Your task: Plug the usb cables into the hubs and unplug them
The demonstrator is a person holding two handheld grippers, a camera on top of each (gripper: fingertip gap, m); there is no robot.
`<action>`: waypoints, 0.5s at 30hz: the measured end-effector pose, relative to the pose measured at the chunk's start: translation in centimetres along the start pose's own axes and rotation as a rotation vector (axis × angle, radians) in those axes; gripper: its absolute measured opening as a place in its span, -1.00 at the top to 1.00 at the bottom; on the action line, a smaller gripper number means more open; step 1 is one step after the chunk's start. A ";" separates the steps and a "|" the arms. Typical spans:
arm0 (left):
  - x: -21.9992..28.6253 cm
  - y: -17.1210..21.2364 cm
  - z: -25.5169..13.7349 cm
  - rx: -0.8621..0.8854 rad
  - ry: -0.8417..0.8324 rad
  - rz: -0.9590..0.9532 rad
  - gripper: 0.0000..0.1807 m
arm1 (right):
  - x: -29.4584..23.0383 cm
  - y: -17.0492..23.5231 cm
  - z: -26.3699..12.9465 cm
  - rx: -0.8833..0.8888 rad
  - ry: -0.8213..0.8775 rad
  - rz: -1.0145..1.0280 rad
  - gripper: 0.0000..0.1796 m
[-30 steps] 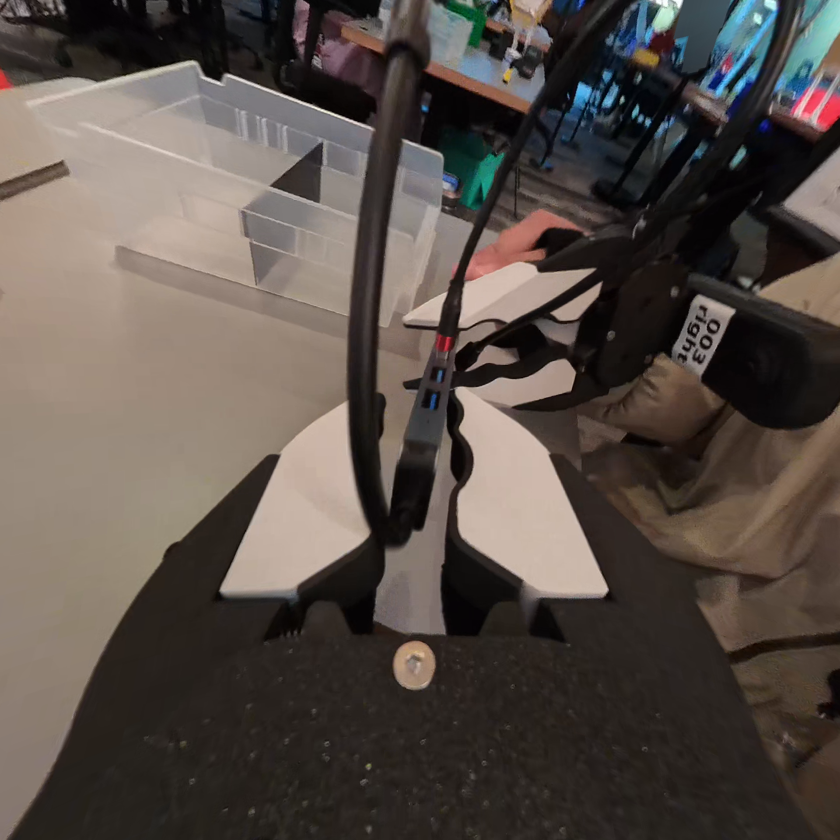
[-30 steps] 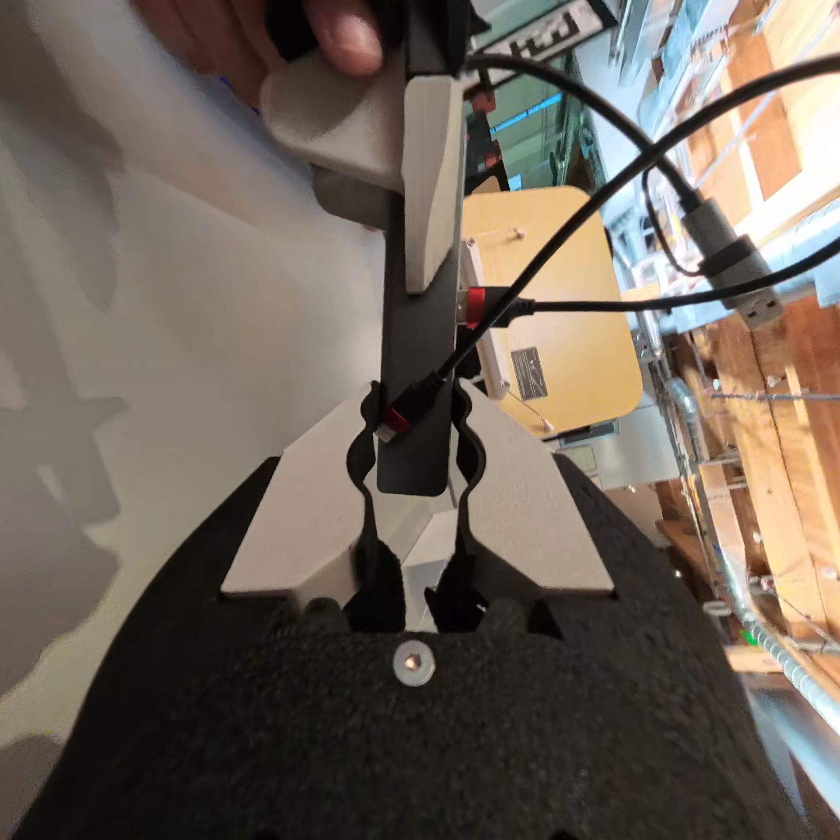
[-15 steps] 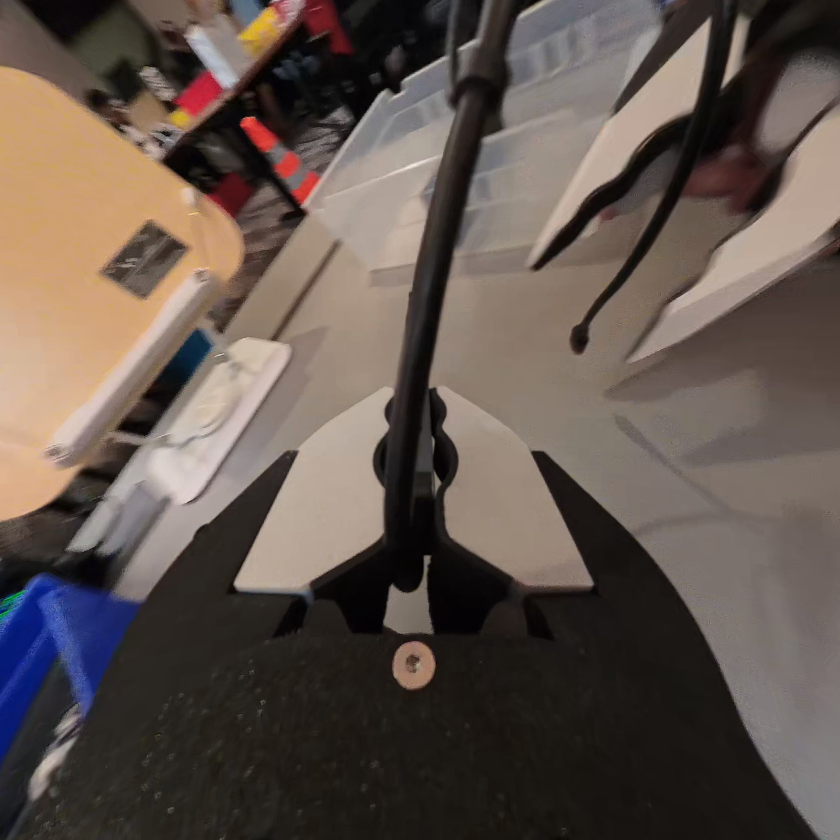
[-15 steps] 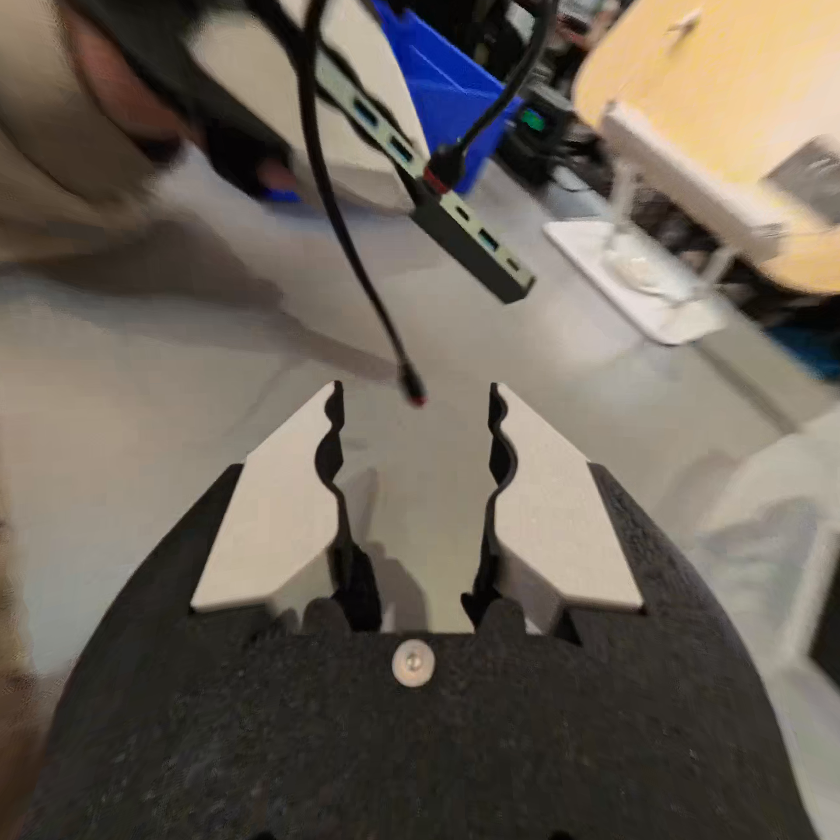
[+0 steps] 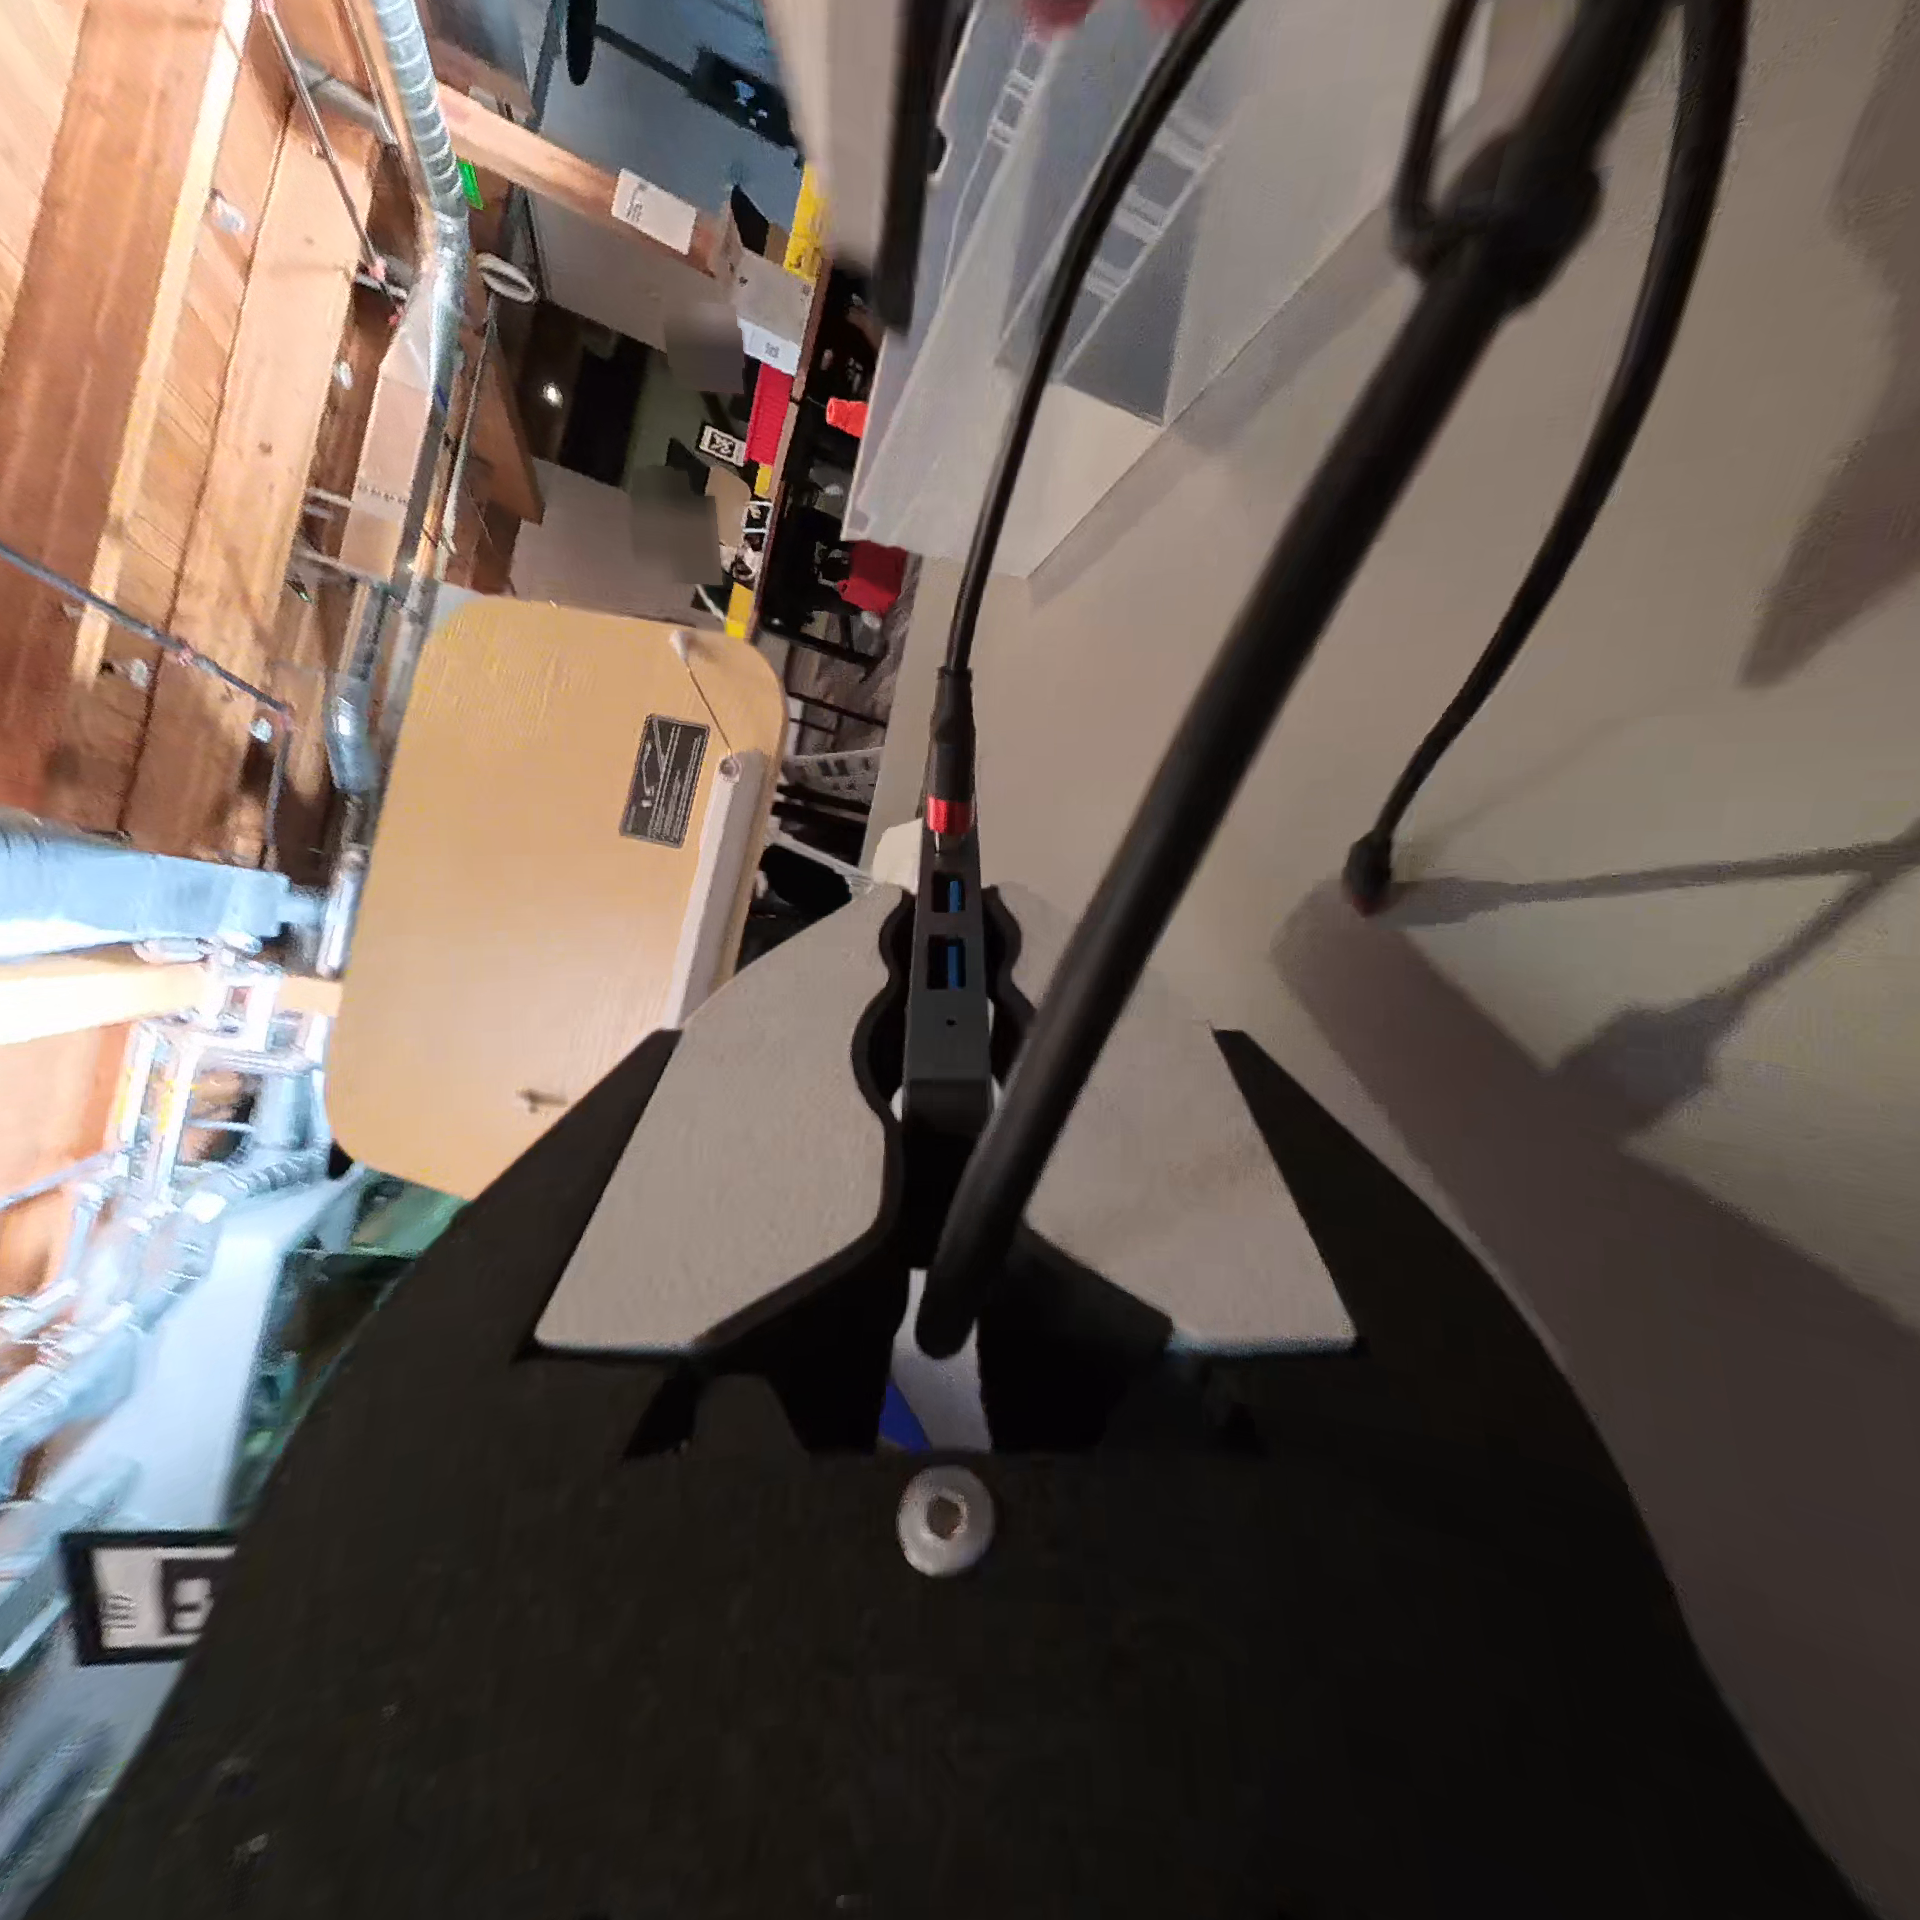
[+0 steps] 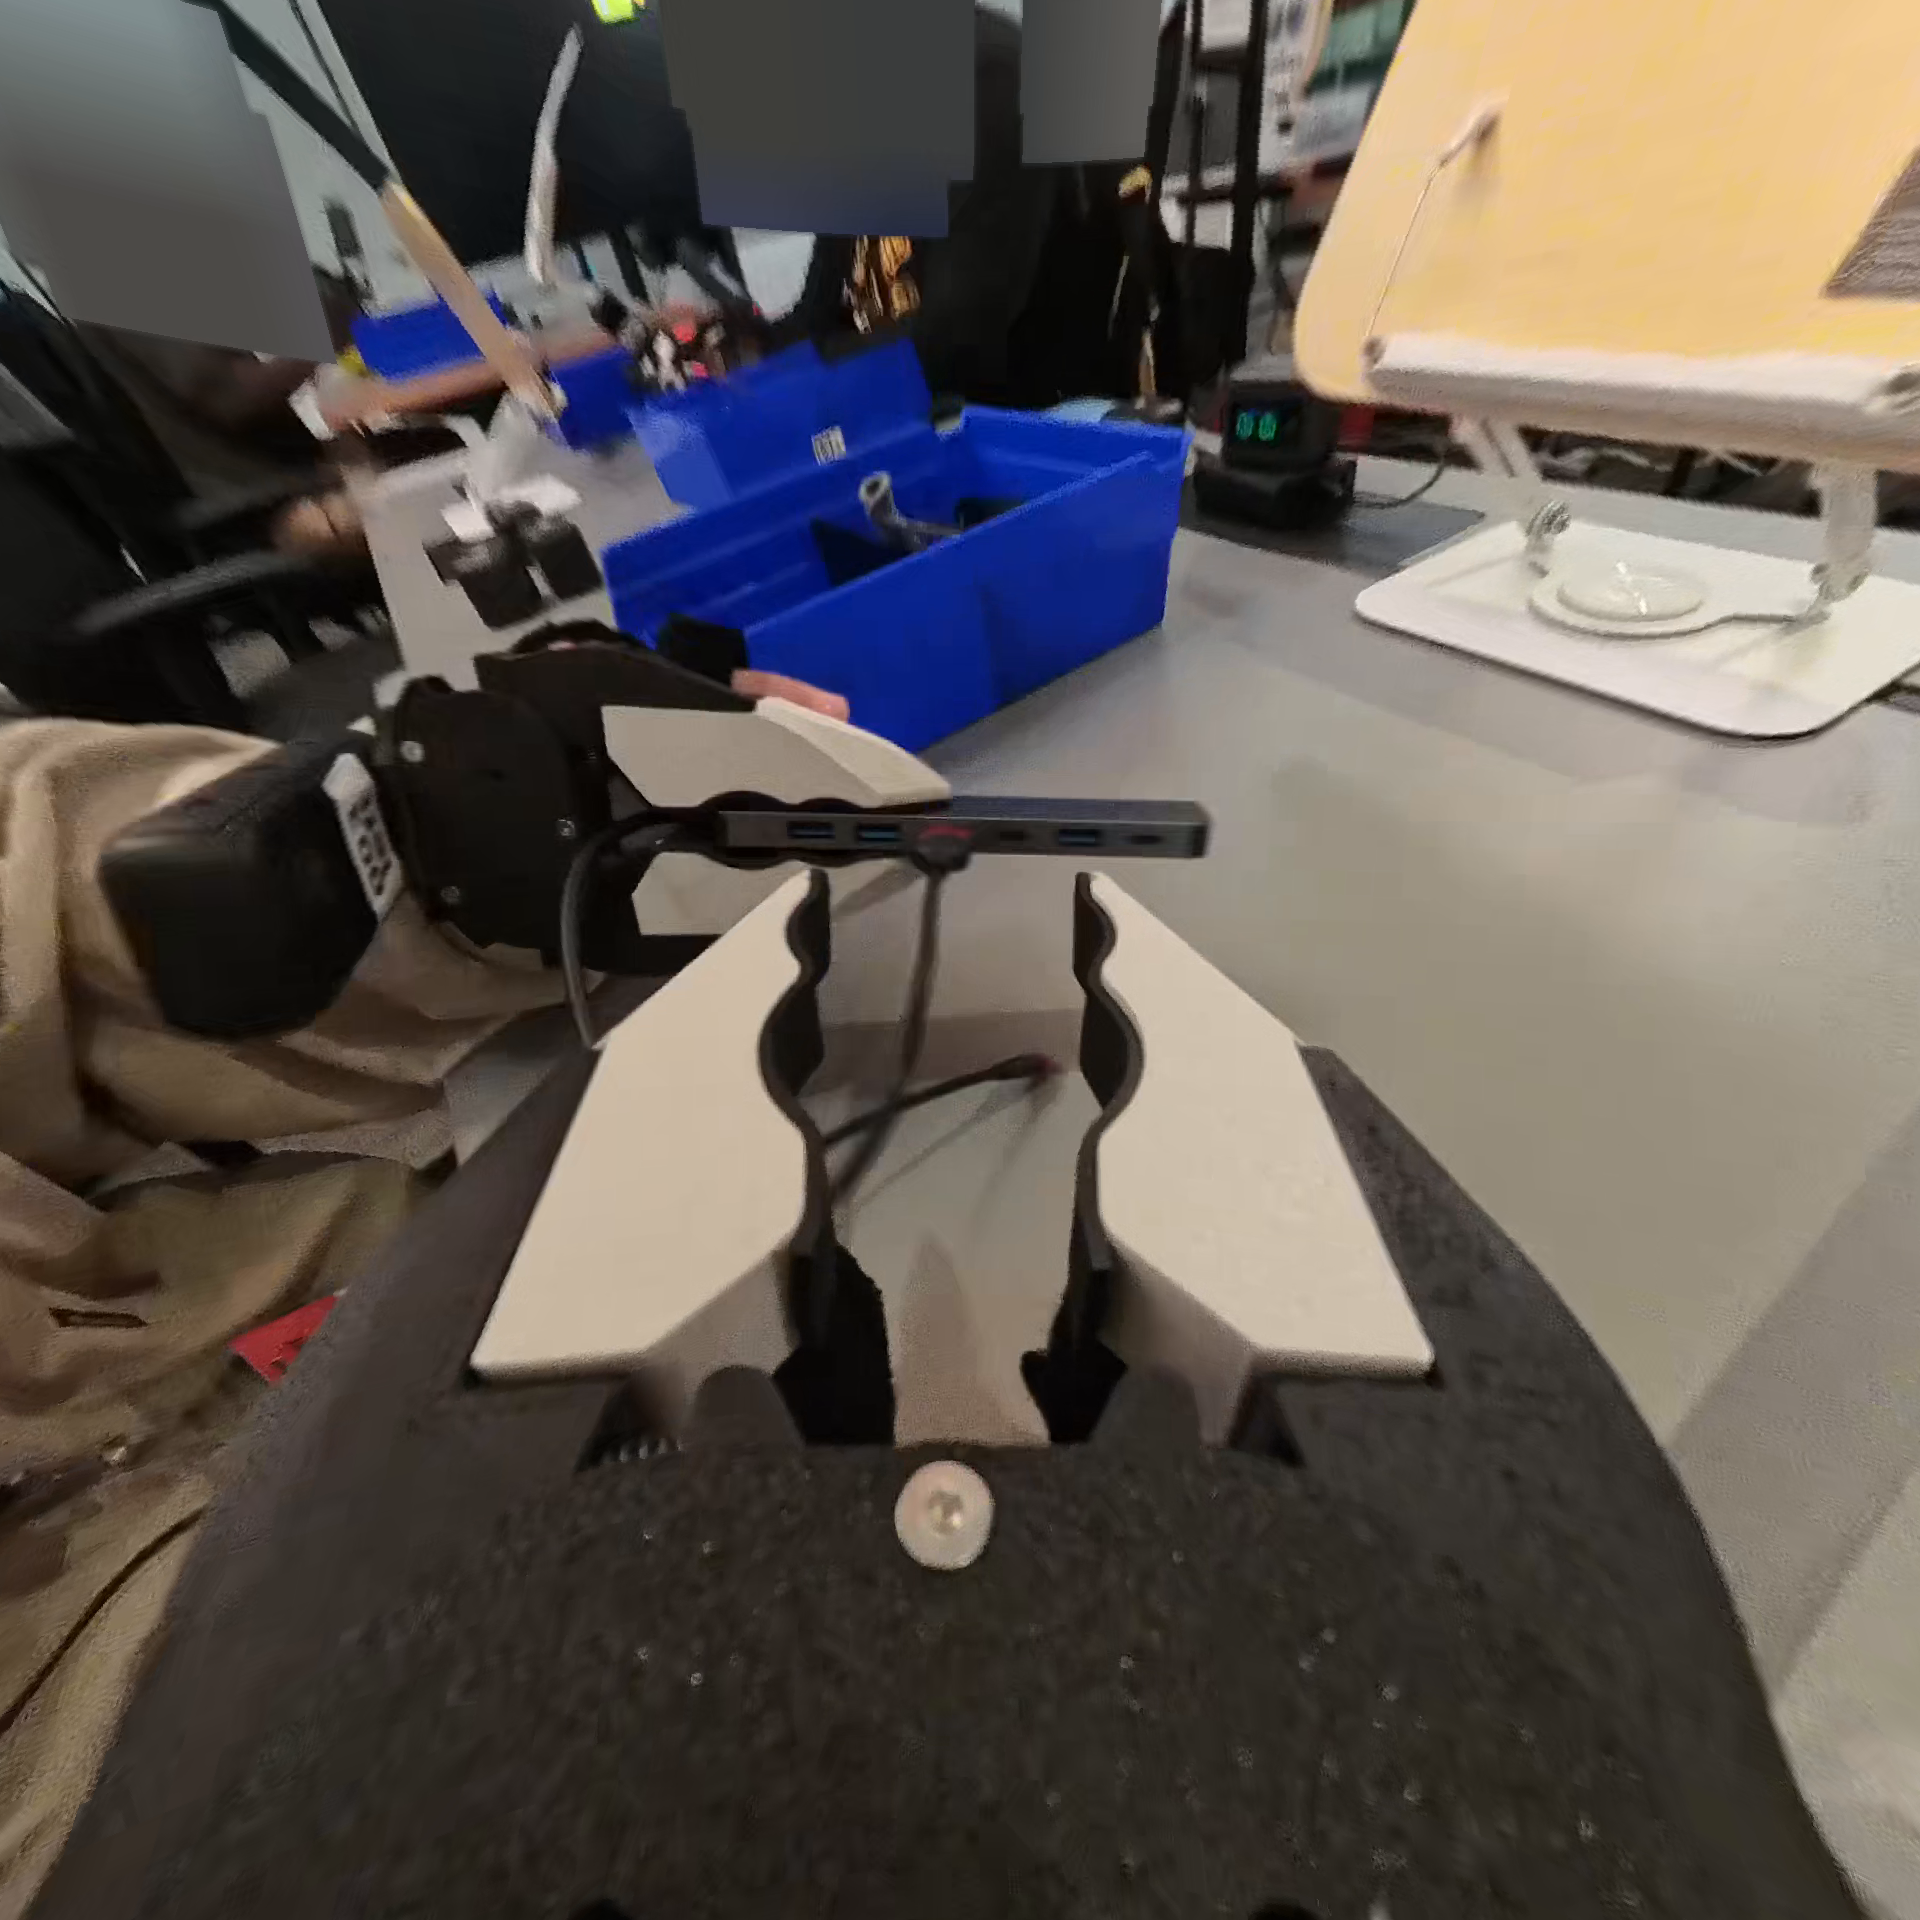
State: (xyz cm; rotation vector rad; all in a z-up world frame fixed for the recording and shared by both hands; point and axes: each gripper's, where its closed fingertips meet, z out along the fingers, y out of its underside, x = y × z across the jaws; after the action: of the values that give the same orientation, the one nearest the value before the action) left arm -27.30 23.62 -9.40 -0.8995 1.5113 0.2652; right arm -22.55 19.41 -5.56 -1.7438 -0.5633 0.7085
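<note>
USB hub (image 6: 966, 828) lying level, long axis sideways, pinched in left gripper (image 6: 774, 800) jaws, right gripper (image 6: 948, 966) jaws spread, empty.

Several things are bearing writing or signs. A dark label plate (image 5: 665, 779) is sitting on the tan board (image 5: 540, 883) left of the left gripper's fingers (image 5: 769, 1122). Beyond the right gripper's fingers (image 6: 1205, 1143), a small black device (image 6: 1273, 442) is showing green digits, a blue bin (image 6: 914, 582) is carrying a white sticker (image 6: 828, 447), and the left gripper (image 6: 831, 831) is wearing a white tag (image 6: 364, 831).
</note>
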 end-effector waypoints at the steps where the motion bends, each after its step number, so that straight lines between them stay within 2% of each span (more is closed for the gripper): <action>1: 0.4 -0.3 0.1 -0.003 0.005 0.016 0.88 | -0.6 0.7 0.9 -0.037 0.008 0.000 0.48; 5: 0.7 -1.0 0.3 -0.005 0.010 -0.002 0.88 | -0.3 3.4 3.3 -0.110 0.096 -0.003 0.54; 15: 1.2 -1.6 0.6 -0.010 0.033 -0.032 0.88 | 0.4 2.9 3.5 -0.053 0.167 0.019 0.83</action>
State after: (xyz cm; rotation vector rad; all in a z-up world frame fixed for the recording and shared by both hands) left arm -25.72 22.50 -10.09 -0.9395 1.5256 0.2359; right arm -24.70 21.23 -9.17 -1.8394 -0.4544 0.5594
